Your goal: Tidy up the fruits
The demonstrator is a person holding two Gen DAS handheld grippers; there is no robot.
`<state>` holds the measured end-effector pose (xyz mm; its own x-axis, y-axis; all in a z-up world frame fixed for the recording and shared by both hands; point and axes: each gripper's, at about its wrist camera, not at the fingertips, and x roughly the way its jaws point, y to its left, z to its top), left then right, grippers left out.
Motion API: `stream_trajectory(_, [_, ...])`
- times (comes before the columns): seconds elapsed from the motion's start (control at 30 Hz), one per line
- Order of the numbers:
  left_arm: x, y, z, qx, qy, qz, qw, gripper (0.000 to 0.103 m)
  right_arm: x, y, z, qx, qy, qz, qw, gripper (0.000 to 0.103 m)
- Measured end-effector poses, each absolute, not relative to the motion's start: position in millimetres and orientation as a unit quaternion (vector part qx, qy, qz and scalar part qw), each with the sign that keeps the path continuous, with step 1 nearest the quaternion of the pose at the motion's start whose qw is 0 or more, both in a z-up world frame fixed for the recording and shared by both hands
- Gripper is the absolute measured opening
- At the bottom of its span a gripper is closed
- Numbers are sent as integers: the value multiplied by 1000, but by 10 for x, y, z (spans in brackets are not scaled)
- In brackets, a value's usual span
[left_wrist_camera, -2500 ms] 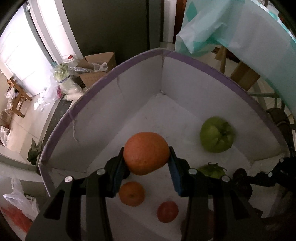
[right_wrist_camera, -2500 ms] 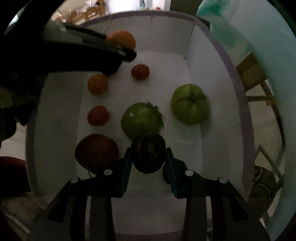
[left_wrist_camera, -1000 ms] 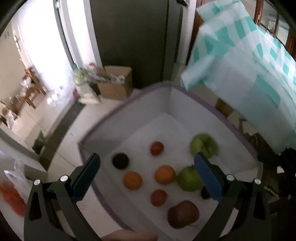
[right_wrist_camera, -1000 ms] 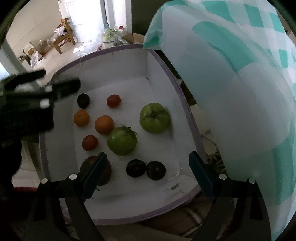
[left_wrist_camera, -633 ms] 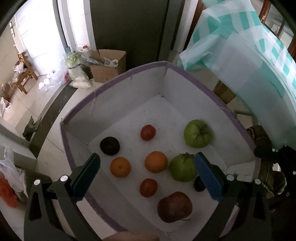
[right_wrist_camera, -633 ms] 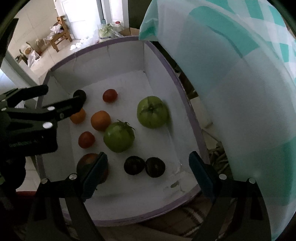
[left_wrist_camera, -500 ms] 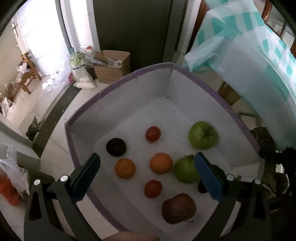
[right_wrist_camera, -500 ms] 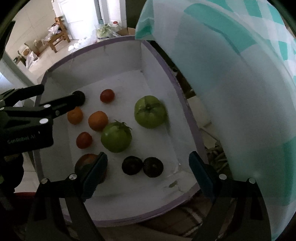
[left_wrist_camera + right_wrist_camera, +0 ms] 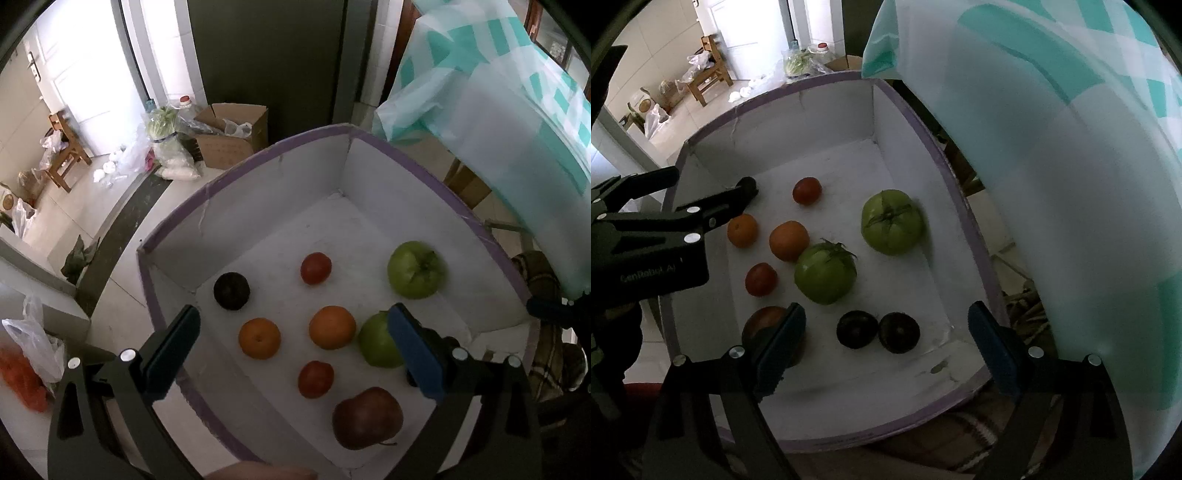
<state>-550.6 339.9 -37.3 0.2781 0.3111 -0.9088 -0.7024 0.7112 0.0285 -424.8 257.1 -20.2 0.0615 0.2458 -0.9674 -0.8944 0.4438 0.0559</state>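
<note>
Both my grippers hang above the box (image 9: 436,192) with nothing in them: the left gripper (image 9: 291,347) has its jaws spread wide, and so does the right gripper (image 9: 886,343). The fruit all lies on the box floor in the middle of each frame: two oranges (image 9: 258,338), two red tomatoes (image 9: 316,267), two green tomatoes (image 9: 891,227), a dark apple (image 9: 367,417) low in the left view, and small dark fruits (image 9: 857,328). I judge everything light and round, apt to roll. The oranges look firm enough to take squarely across the middle; the tomatoes seem softer, so I would close gently on their widest part and keep clear of the stalk. The right view shows two dark fruits touching at lower centre; my right-hand pad covers them in the left view. The left view shows a third dark fruit (image 9: 231,290) at centre left, which the left gripper hides from the right camera. The right view half covers the apple behind my left-hand pad.
</note>
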Motion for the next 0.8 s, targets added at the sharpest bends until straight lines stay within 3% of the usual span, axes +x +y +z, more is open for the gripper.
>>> stream_trajectory(0.8, [-5507, 3408, -416, -195, 505, 325, 775, 102, -4306, 2557, -200, -310, 531, 438, 656, 87])
